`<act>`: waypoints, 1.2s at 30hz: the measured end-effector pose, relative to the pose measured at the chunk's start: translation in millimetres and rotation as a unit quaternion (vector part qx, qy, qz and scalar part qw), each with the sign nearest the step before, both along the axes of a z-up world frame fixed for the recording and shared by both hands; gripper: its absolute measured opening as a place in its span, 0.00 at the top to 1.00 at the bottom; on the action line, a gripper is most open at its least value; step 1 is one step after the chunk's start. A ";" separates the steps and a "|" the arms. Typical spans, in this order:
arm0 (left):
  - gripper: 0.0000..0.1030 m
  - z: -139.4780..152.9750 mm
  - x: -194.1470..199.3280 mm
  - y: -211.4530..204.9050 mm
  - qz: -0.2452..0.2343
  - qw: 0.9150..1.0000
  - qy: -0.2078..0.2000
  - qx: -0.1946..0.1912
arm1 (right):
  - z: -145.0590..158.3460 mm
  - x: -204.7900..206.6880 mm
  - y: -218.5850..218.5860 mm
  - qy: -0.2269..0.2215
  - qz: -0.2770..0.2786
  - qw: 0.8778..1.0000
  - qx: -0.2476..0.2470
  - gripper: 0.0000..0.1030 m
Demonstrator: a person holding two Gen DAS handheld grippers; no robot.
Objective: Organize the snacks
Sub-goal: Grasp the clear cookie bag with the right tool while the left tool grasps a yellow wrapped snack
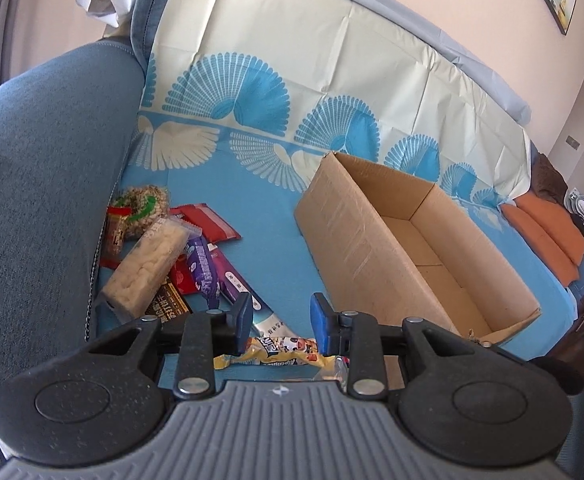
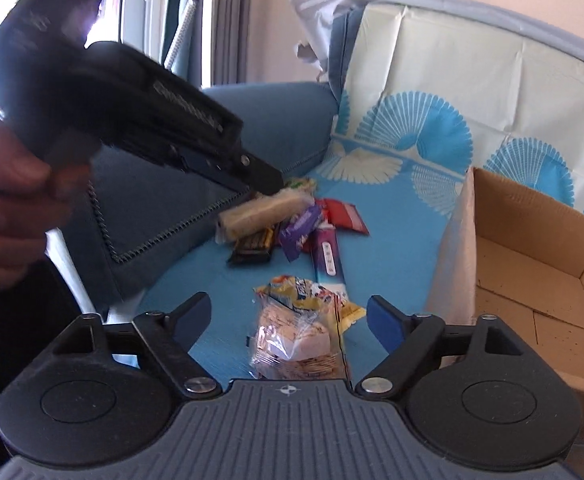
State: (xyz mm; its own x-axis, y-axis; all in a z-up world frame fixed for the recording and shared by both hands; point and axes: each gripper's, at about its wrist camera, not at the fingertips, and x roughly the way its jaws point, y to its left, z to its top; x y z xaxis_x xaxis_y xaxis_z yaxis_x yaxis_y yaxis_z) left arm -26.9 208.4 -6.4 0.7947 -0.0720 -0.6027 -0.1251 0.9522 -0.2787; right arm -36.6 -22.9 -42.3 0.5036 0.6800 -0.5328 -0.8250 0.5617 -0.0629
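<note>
Lying between right claw (image 2: 288, 320) fingers: cracker pack (image 2: 296, 344), seemingly untouched

both grippers (image 1: 279, 322) (image 2: 288, 320) have ribbed grey bodies, black linkage arms with silver screws, and blue-padded jaws.

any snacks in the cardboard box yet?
No. In the left wrist view the cardboard box shows only its bare floor, and the snacks lie on the blue cloth beside it.

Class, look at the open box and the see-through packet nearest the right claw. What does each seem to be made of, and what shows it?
Box: apparently corrugated cardboard, matte brown, with creased walls and folded bottom flaps.
Packet: probably thin clear plastic film, glossy and crinkled, its pale contents showing through.
</note>
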 end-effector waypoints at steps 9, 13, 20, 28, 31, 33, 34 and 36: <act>0.53 -4.6 8.5 3.9 -0.009 1.000 0.019 -0.012 | -30.1 18.3 27.5 0.029 0.006 0.998 -0.057 0.12; 0.50 -5.9 9.4 5.0 -0.009 1.000 0.026 -0.006 | -40.2 28.9 37.3 0.045 -0.007 0.997 -0.070 0.12; 0.46 -8.3 12.7 4.7 -0.013 0.999 0.037 -0.002 | -49.1 35.0 36.2 0.069 -0.010 0.994 -0.082 0.18; 0.46 -17.7 26.6 3.2 -0.028 0.998 0.060 -0.008 | -41.2 38.4 21.4 0.081 -0.006 0.995 -0.062 0.50; 0.46 -21.3 30.1 0.6 -0.033 0.997 0.066 -0.010 | -35.8 36.4 16.8 0.080 0.000 0.995 -0.053 0.55; 0.46 -23.2 33.0 -1.8 -0.036 0.997 0.071 -0.007 | -33.3 34.5 15.1 0.078 0.004 0.996 -0.051 0.57; 0.46 -23.9 34.2 -3.1 -0.037 0.997 0.073 -0.004 | -32.6 34.0 15.0 0.077 0.005 0.996 -0.051 0.57; 0.46 -25.5 36.9 -5.6 -0.040 0.996 0.076 0.002 | -31.7 33.7 14.1 0.077 0.005 0.996 -0.051 0.58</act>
State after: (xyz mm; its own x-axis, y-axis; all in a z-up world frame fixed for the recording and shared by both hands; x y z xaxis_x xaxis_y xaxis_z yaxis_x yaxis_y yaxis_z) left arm 10.0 202.8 -31.9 0.6859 -0.1280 -0.7163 -0.0900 0.9619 -0.2581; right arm -2.9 -8.8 -74.0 0.4042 0.6234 -0.6693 -0.8345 0.5509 0.0092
